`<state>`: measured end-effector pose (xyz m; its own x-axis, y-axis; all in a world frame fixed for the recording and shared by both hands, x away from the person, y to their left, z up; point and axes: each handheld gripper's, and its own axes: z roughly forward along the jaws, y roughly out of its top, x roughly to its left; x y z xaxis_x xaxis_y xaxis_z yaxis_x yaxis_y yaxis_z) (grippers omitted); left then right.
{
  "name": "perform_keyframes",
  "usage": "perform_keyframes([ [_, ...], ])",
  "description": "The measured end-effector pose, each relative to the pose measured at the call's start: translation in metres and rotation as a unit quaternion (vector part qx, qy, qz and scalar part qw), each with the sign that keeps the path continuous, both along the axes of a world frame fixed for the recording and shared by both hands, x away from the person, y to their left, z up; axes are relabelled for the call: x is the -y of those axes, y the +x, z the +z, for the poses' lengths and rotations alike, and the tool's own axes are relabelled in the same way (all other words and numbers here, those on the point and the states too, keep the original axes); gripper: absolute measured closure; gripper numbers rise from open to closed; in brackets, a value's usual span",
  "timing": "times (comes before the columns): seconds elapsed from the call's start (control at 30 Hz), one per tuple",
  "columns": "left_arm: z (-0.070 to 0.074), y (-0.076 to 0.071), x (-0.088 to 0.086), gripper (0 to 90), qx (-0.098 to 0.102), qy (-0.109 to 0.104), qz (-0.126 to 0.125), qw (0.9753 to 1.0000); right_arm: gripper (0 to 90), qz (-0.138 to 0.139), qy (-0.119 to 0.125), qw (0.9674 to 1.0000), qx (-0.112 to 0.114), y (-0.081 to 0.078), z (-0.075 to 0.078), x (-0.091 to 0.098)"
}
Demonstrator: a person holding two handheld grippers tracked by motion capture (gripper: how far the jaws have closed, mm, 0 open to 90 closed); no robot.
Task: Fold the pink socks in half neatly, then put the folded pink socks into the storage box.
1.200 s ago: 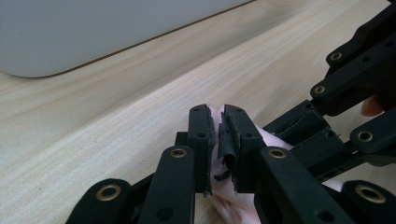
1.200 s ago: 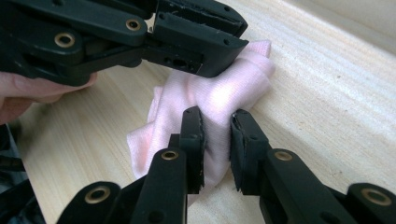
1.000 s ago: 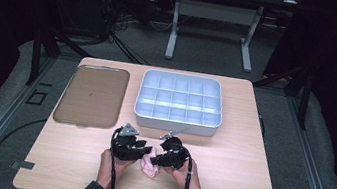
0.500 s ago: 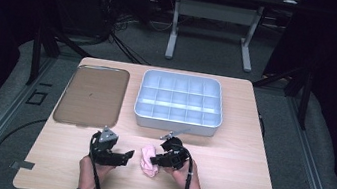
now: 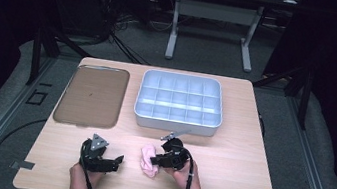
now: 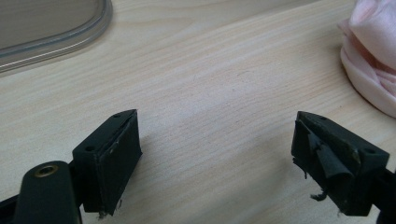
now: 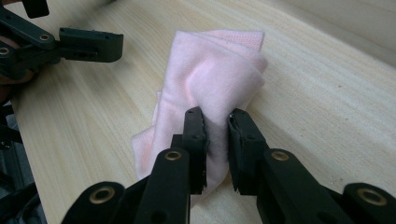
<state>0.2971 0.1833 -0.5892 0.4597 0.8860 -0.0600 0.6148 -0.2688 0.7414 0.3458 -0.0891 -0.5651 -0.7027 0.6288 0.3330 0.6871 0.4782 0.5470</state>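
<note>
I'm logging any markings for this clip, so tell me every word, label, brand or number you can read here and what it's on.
None can be read: the pink cloth, the lid, the compartment tray, the table and both grippers, left gripper and right gripper, carry no legible print.

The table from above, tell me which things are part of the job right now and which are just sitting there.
In the job:
- pink cloth, pinched by the right gripper
- left gripper, jaws just opened, nothing between them, apart from the cloth

Lying about:
- divided grey tray, compartments look empty
- flat clear lid left of it
- wooden table
</note>
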Motion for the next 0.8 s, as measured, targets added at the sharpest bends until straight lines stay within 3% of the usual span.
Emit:
perform_keyframes([
  [0.13,-0.001,-0.001,0.000,15.3,0.005,-0.001,0.000,1.0000,78.8,-0.002,0.011,0.9999,-0.001,-0.001,0.001,0.002],
  [0.2,-0.001,-0.001,0.000,15.2,0.006,0.000,0.000,1.0000,78.9,0.017,0.037,0.9990,-0.017,0.001,0.004,0.007],
  [0.23,-0.001,-0.001,0.001,15.2,0.007,0.002,-0.002,1.0000,78.9,-0.004,0.019,0.9998,0.003,-0.001,0.005,0.006],
  [0.53,-0.001,0.000,0.001,15.3,0.007,0.002,-0.004,1.0000,79.0,-0.027,0.035,0.9989,0.013,0.005,0.014,0.018],
  [0.8,-0.001,0.000,0.003,15.1,0.008,0.011,-0.005,0.9999,79.0,-0.043,0.024,0.9986,0.019,0.013,0.019,0.030],
])
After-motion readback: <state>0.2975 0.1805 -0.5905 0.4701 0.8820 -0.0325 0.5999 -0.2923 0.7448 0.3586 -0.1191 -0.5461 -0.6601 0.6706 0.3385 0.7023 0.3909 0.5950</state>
